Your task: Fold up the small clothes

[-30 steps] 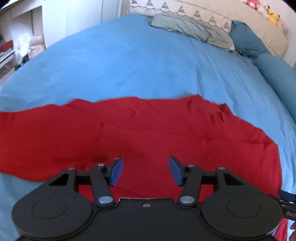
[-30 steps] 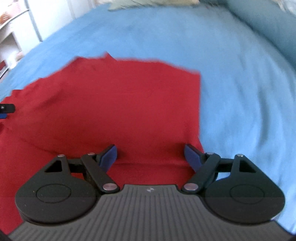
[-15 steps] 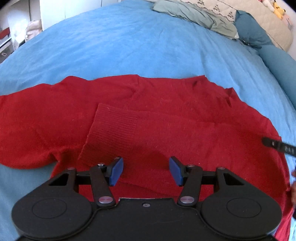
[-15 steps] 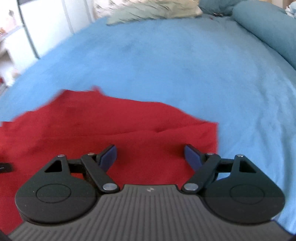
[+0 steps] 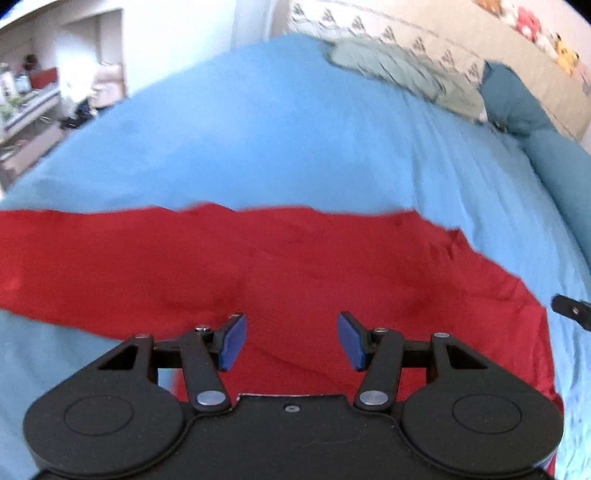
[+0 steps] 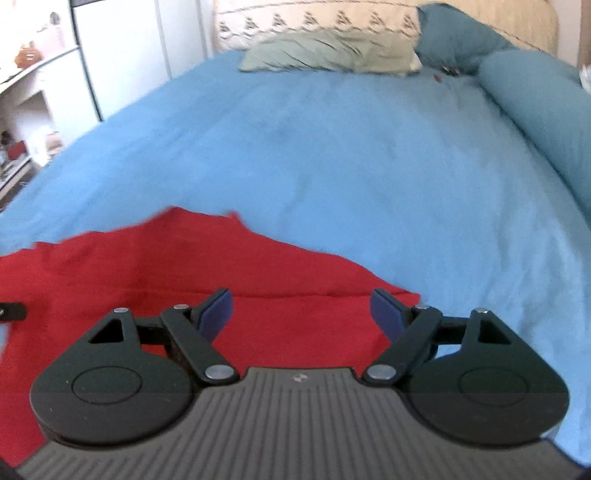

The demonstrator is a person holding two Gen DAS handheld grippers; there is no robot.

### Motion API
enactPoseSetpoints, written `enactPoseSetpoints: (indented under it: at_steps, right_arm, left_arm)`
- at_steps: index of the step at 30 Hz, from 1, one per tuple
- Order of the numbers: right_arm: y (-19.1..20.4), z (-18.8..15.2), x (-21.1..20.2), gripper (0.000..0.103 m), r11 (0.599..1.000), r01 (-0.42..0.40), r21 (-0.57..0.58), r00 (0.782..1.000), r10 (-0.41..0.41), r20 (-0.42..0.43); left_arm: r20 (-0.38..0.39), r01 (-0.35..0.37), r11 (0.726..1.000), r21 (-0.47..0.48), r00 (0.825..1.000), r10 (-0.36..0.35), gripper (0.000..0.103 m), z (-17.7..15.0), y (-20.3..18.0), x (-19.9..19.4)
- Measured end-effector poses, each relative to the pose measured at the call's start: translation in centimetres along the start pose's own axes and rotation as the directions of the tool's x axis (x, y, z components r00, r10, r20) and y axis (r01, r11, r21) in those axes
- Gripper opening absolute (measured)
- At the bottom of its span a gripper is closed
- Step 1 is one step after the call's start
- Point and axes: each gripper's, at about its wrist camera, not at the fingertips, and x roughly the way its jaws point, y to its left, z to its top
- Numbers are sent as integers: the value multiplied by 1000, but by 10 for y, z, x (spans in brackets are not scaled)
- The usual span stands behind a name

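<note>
A red knit garment (image 5: 295, 266) lies spread flat on the blue bed sheet (image 5: 295, 140). It also shows in the right wrist view (image 6: 184, 273), with its right corner near my right fingers. My left gripper (image 5: 291, 339) is open and empty, just above the garment's near part. My right gripper (image 6: 303, 314) is open and empty over the garment's right end. A tip of the right gripper (image 5: 570, 308) shows at the right edge of the left wrist view.
A grey-green folded cloth (image 5: 402, 74) lies at the head of the bed, next to a teal pillow (image 5: 513, 99) and a teal bolster (image 5: 565, 173). A patterned headboard cover (image 6: 317, 18) is behind. White shelves and cupboards (image 5: 44, 92) stand to the left.
Both grippers have tilted up and drawn back, so less garment and more of the bed and headboard show. Both stayed open and empty. The garment lies as before.
</note>
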Motion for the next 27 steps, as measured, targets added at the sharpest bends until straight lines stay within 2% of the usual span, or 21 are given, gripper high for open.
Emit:
enactPoseSetpoints:
  at_steps: [1, 3, 4, 6, 8, 12, 19, 23, 27]
  right_arm:
    - [8, 3, -9, 103, 1000, 1, 4, 1000, -1, 2]
    - [26, 7, -24, 103, 1000, 3, 14, 1000, -3, -9]
    - [35, 8, -30, 103, 1000, 5, 16, 1000, -5, -12]
    - [54, 9, -38, 103, 1000, 9, 17, 999, -8, -32]
    - [76, 6, -45, 103, 999, 16, 34, 998, -15, -54]
    - [113, -6, -52, 103, 996, -20, 90, 996, 28, -83]
    - [186, -25, -51, 103, 995, -51, 84, 991, 61, -118]
    - [215, -37, -46, 103, 995, -55, 87, 989, 66, -131]
    - [235, -48, -38, 103, 995, -53, 81, 988, 64, -139]
  left_arm:
    - [11, -14, 1000, -13, 1000, 14, 60, 2, 11, -12]
    - [23, -38, 998, -47, 999, 39, 63, 5, 32, -31]
    - [26, -49, 996, -71, 998, 51, 66, 6, 45, -40]
    - [32, -72, 990, -125, 997, 77, 80, 7, 75, -56]
    - [37, -102, 981, -165, 993, 110, 85, 7, 100, -68]
    - [23, -146, 957, -251, 987, 156, 85, 5, 155, -82]
    - [13, -207, 904, -374, 974, 228, 85, -1, 240, -79]
    - [33, -202, 873, -443, 970, 241, 85, -1, 286, -68]
    - [60, -162, 860, -485, 974, 217, 77, 3, 318, -46]
